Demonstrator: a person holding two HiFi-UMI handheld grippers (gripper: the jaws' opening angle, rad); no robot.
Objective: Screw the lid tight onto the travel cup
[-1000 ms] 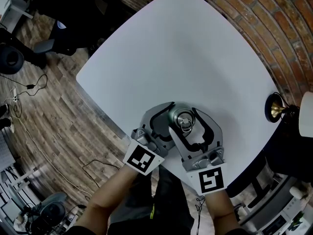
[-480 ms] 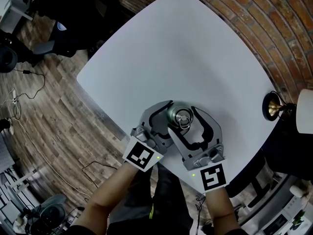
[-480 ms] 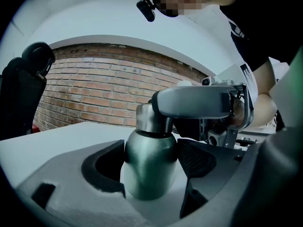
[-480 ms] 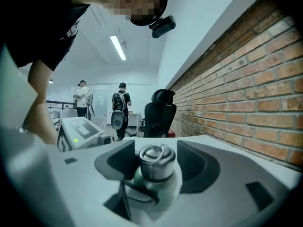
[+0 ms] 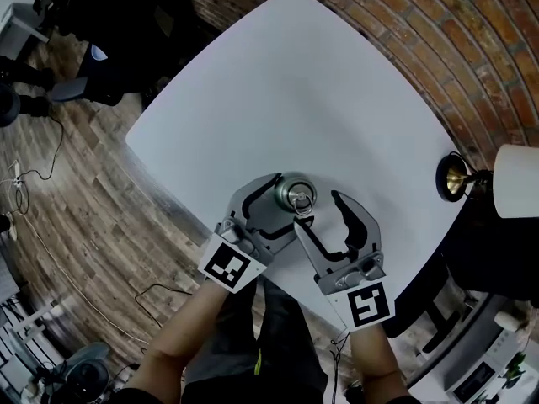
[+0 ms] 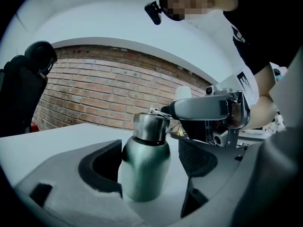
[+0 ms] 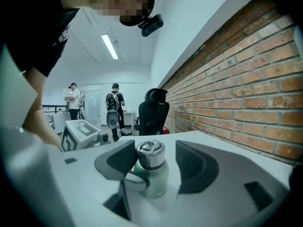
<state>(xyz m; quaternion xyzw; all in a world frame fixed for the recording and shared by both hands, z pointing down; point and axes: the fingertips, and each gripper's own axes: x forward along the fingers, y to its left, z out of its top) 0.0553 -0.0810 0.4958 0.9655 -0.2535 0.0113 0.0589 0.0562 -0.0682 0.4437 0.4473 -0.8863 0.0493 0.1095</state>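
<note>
At the far left, the brown wood-plank floor ran beside the white square-topped table. Near the table's front edge, the grey 2-jaw left gripper sat around the pale-green metal travel cup, which stood upright on the table. Its 2 jaws were apart. In the left gripper view the left jaw lay against or just behind the cup's body, I could not tell which, while the right jaw stood clear of it with a visible gap. The shiny round steel lid, with a small ring on top, sat on the cup's neck. Just right of the cup, the grey right gripper also had its 2 jaws spread wide. In the right gripper view the lid stood between them, close beside the left jaw and apart from the right jaw. Farther right, by the table's edge, stood a lamp with a brass base and white shade. A red brick wall ran along the table's far side.
</note>
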